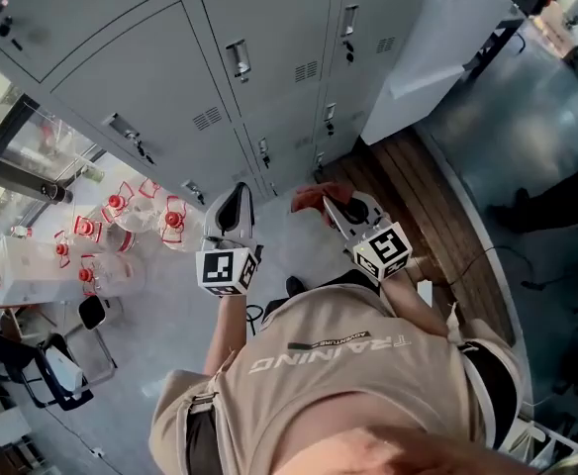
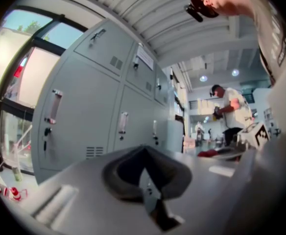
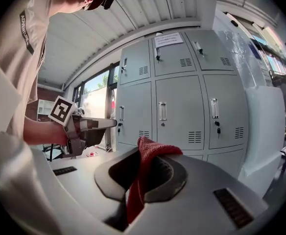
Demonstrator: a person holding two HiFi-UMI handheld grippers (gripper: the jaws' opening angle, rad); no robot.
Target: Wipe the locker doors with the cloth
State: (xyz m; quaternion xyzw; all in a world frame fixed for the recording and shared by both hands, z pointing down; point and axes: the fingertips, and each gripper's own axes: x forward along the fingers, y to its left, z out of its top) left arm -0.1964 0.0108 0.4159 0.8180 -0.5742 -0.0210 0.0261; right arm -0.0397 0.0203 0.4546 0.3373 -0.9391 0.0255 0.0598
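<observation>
Grey metal locker doors (image 1: 160,77) with handles and vent slots fill the wall ahead; they also face the right gripper view (image 3: 177,106) and run along the left gripper view (image 2: 84,111). My right gripper (image 1: 331,201) is shut on a red cloth (image 1: 309,198), which sticks up from between its jaws (image 3: 144,153) and hangs short of the lower lockers, touching none. My left gripper (image 1: 235,194) is level with it on the left, shut with nothing in it (image 2: 143,151), tips toward the lockers. The cloth (image 2: 207,153) shows small at the right of the left gripper view.
Several large water bottles with red caps (image 1: 121,226) stand on the floor at left, below a window. A white cabinet (image 1: 437,38) juts out on the right beside a wooden floor strip (image 1: 418,196). A black chair (image 1: 32,364) is behind left. Another person (image 2: 228,106) stands further down the aisle.
</observation>
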